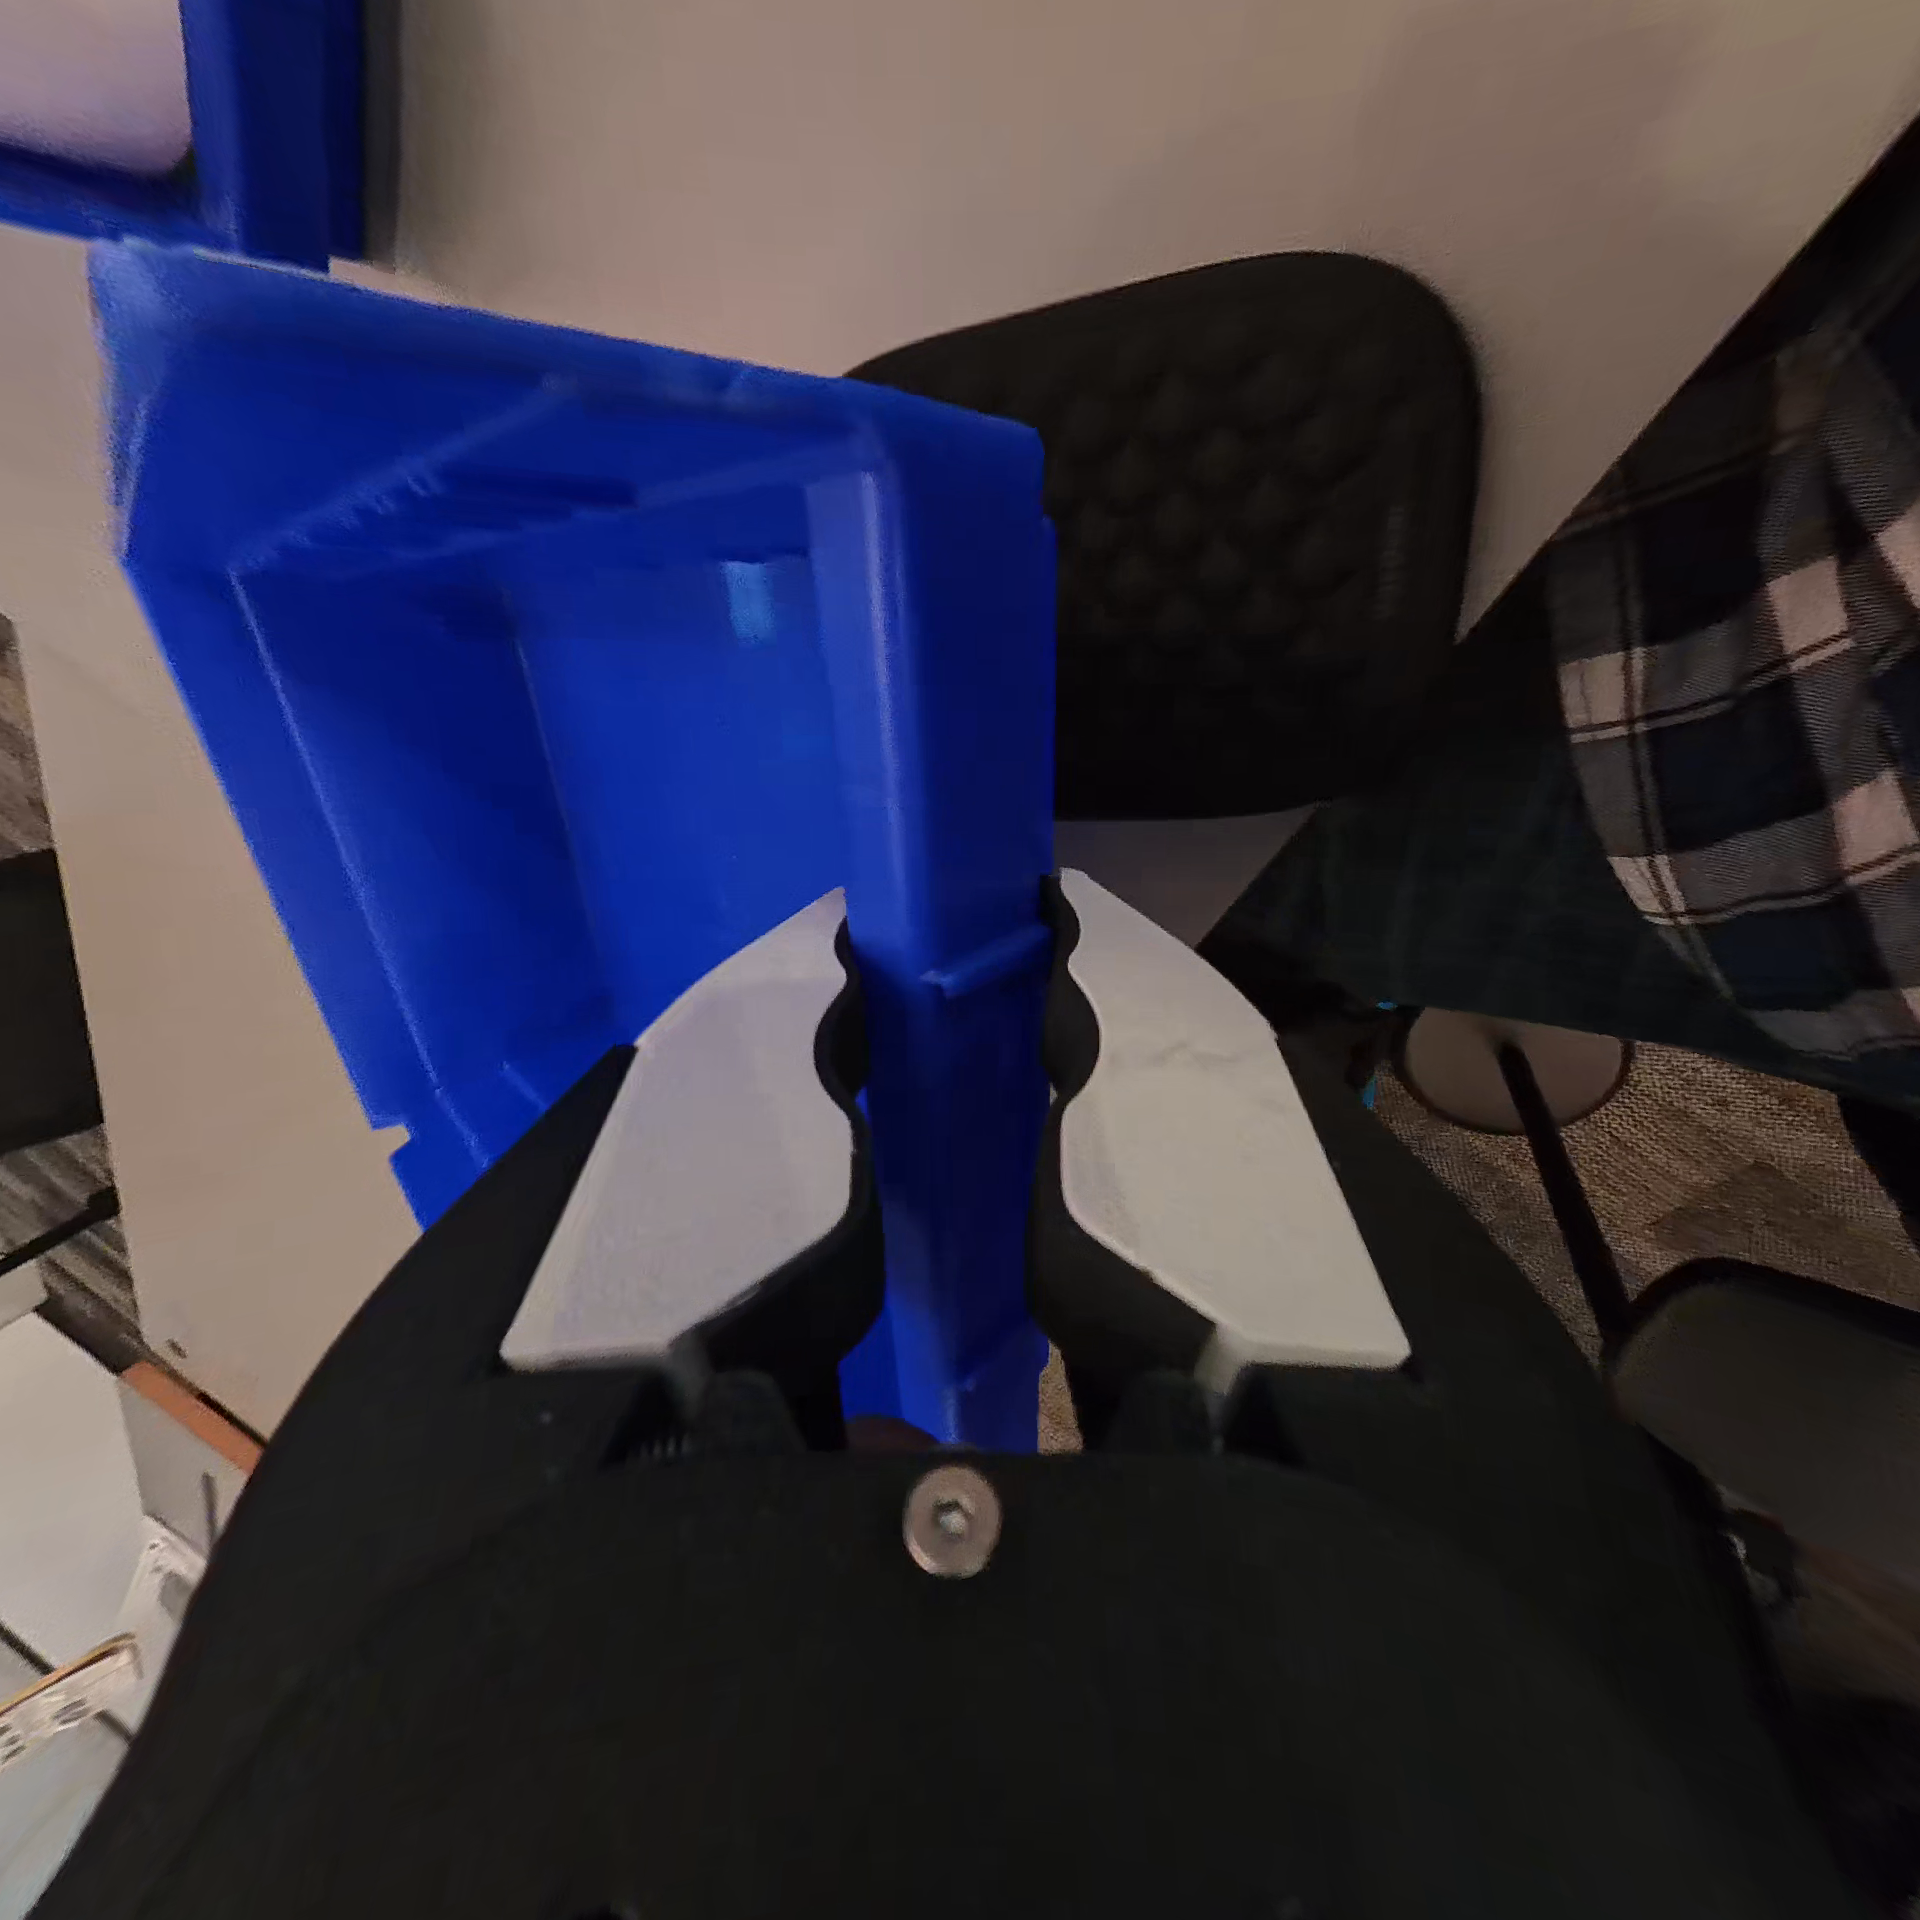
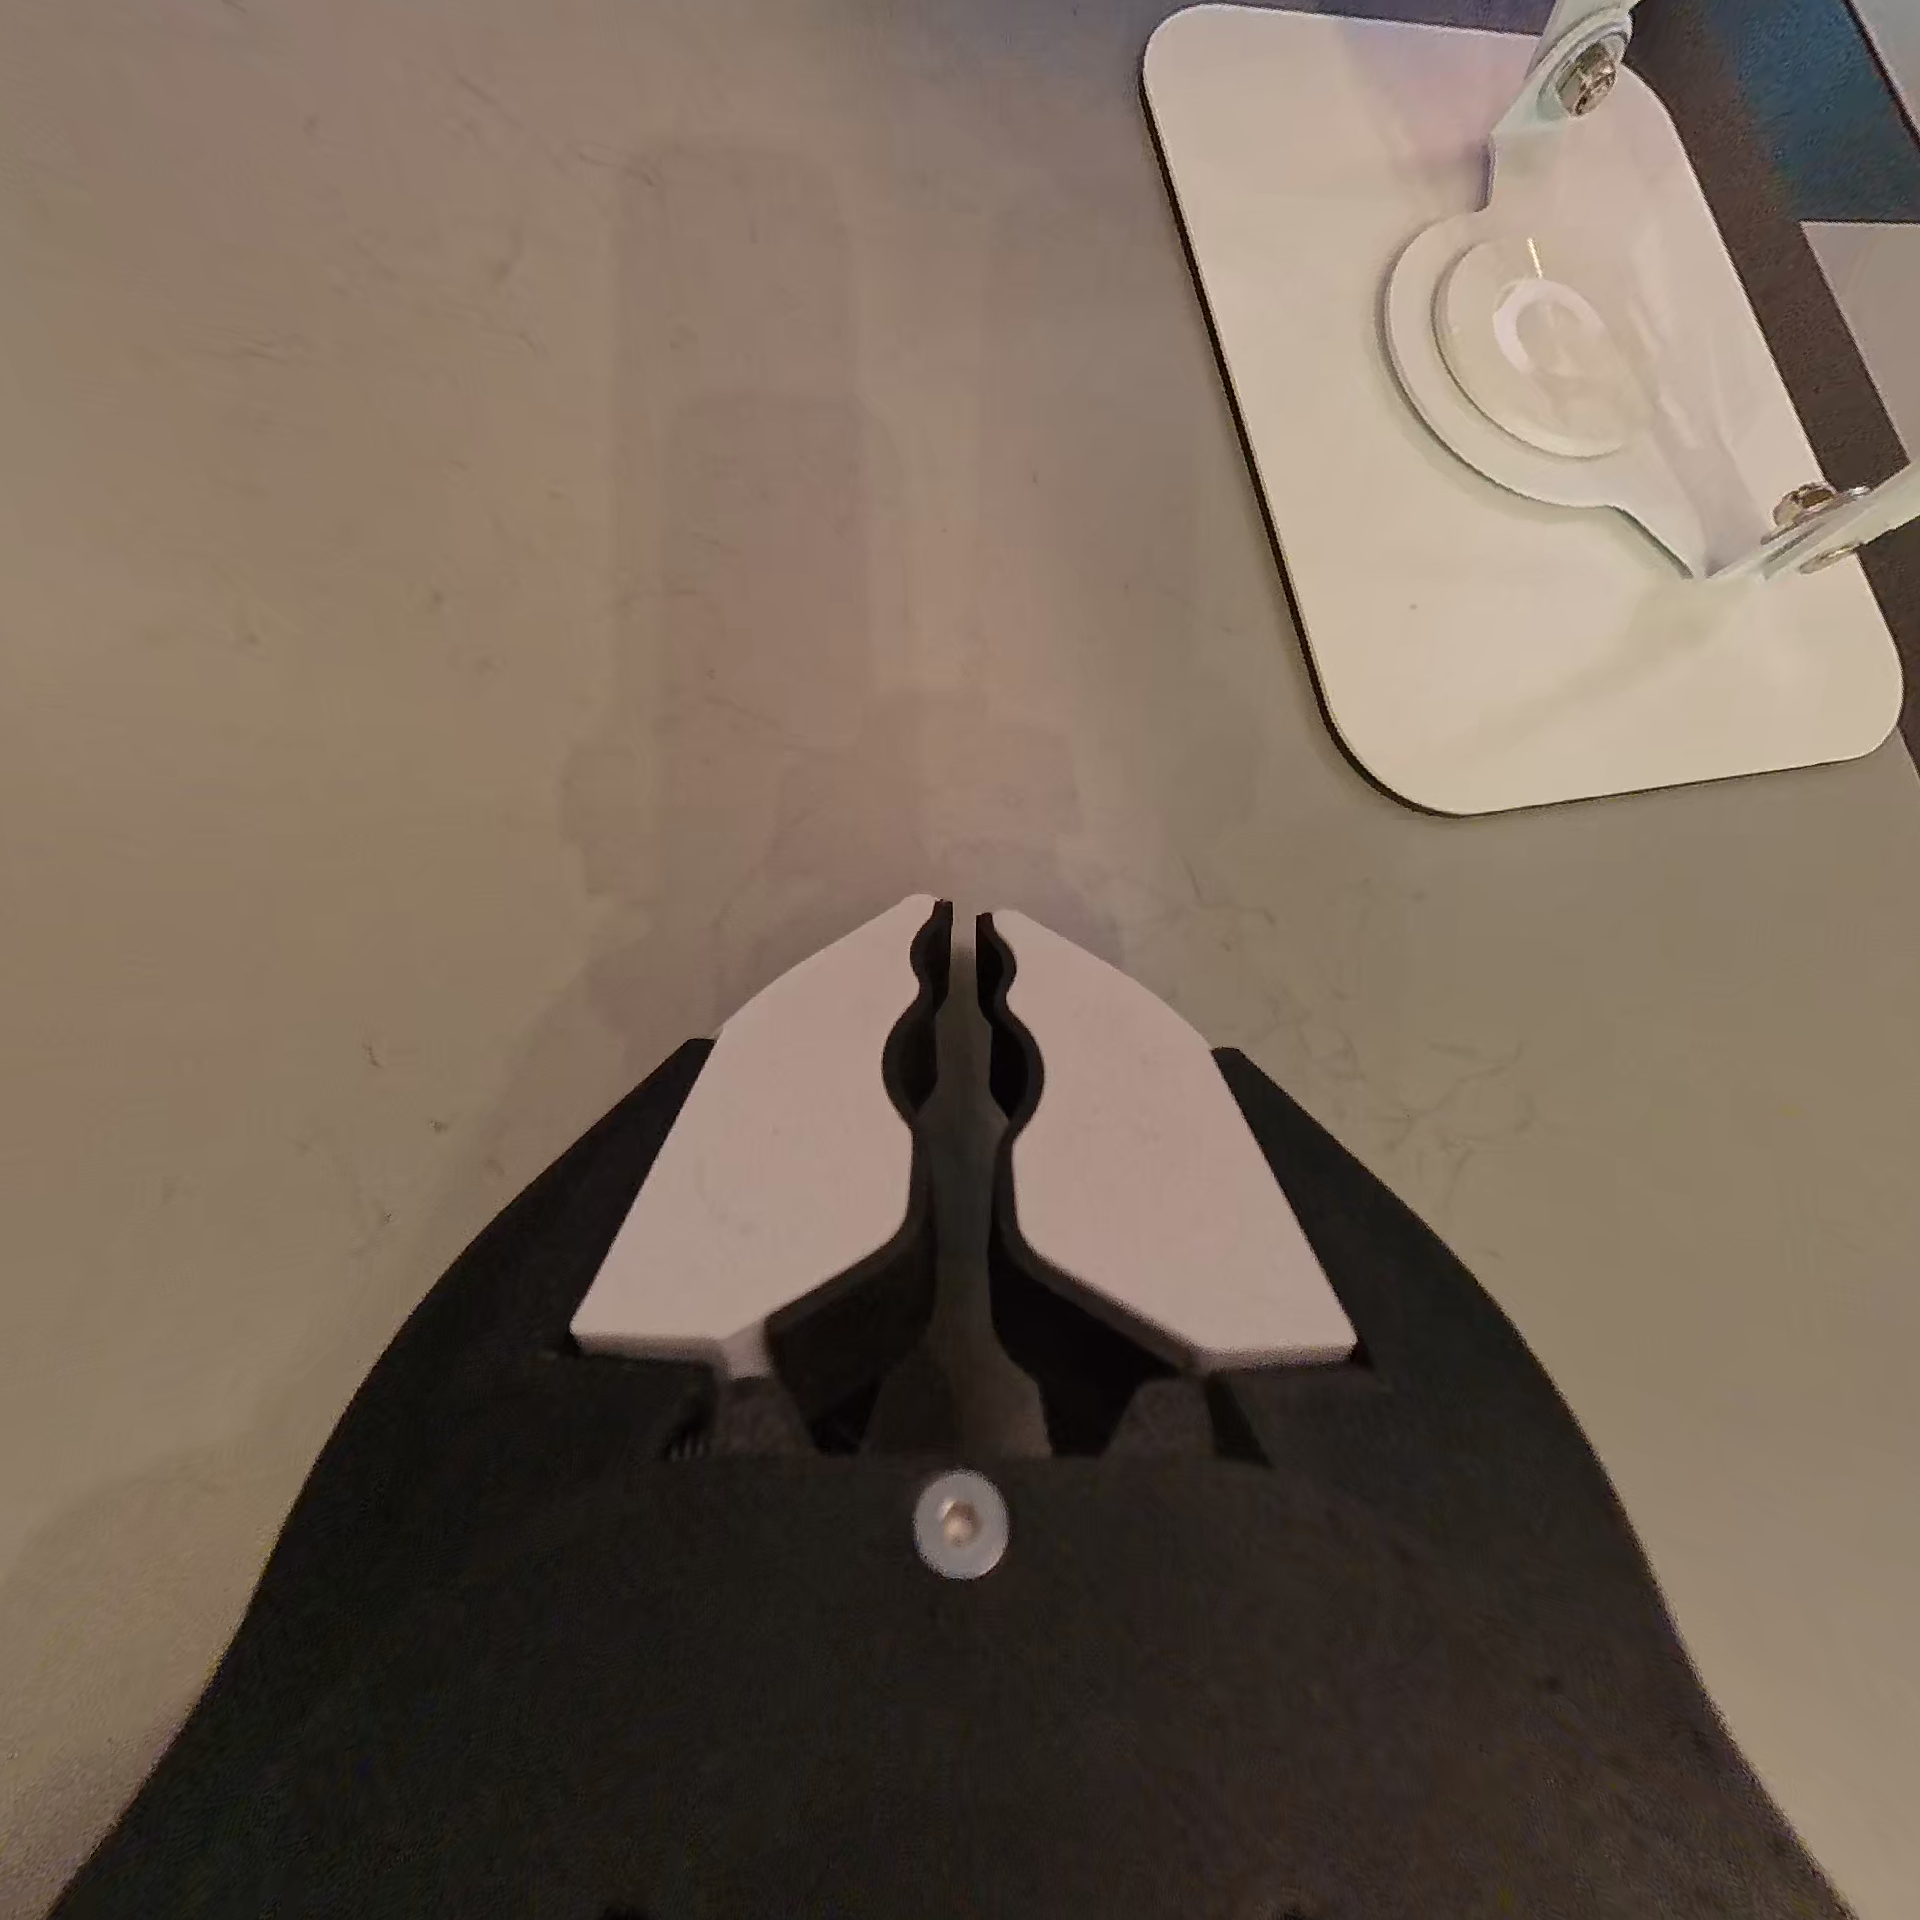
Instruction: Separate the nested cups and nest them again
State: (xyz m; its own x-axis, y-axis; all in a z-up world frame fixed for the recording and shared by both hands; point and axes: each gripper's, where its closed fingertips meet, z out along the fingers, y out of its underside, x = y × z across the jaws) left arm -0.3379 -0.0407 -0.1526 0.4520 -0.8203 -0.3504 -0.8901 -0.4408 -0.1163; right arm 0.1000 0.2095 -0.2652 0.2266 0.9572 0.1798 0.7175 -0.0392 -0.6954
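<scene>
In the left wrist view my left gripper [image 1: 951,904] is shut on the side wall of a blue square cup [image 1: 623,727]. Both pads [image 1: 1065,935] press on the wall, and the cup's open inside, with stepped inner walls, faces the camera, held in the air. Another blue piece [image 1: 270,114] shows blurred at the top left. In the right wrist view my right gripper [image 2: 961,920] is shut with only a thin slit between its pads and nothing in it. It hangs over the bare grey table [image 2: 416,520]. No cup shows in that view.
A white stand base [image 2: 1507,468] with a clear bracket sits on the table at the right. Behind the cup are a black mesh chair [image 1: 1226,520], a person's plaid sleeve [image 1: 1714,675] and carpet floor [image 1: 1558,1195]. One gripper's finger ends stand about 50 cm off the other's.
</scene>
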